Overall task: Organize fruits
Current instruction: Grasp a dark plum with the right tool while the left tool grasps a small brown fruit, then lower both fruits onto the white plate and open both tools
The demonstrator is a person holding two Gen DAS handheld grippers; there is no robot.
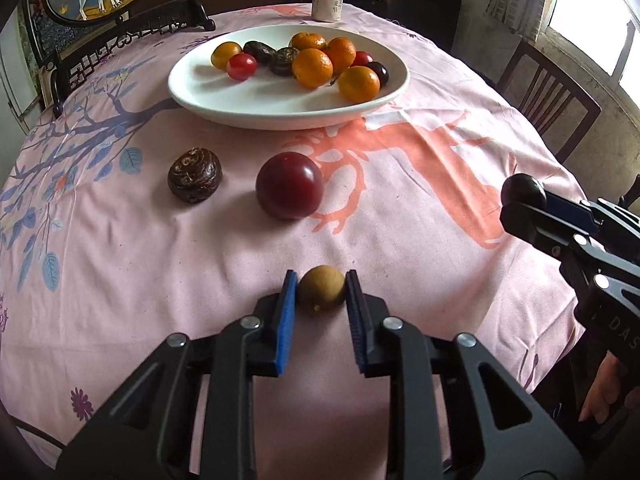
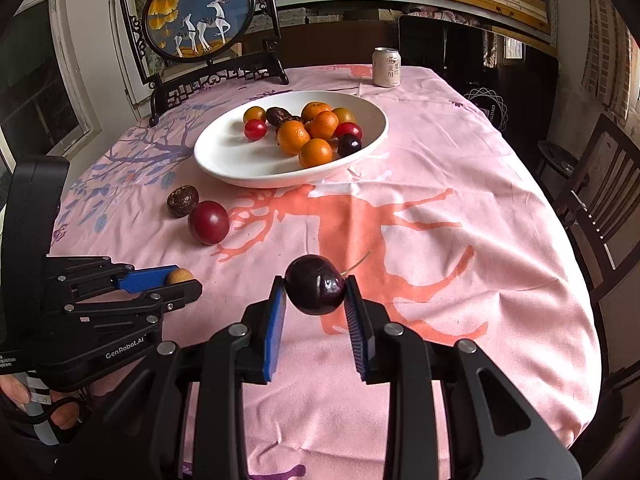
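Note:
My left gripper (image 1: 321, 290) is shut on a small tan round fruit (image 1: 321, 288), its blue pads pressing both sides, low over the pink tablecloth. In the right wrist view the same left gripper (image 2: 180, 280) and the tan fruit (image 2: 179, 276) show at the left. My right gripper (image 2: 316, 292) is shut on a dark purple cherry (image 2: 315, 290) with a thin stem. From the left wrist view the cherry (image 1: 522, 187) sits at the right gripper's tip. A red plum (image 1: 289, 185) and a dark wrinkled fruit (image 1: 195, 175) lie on the cloth. The white plate (image 1: 256, 104) holds several oranges and small fruits.
A drink can (image 1: 328, 2) stands at the far edge of the table (image 1: 420, 92). A framed round deer picture (image 2: 200, 16) on a dark stand is at the back left. Wooden chairs (image 2: 600, 200) flank the right side. A person's hand (image 2: 24, 400) grips the left tool.

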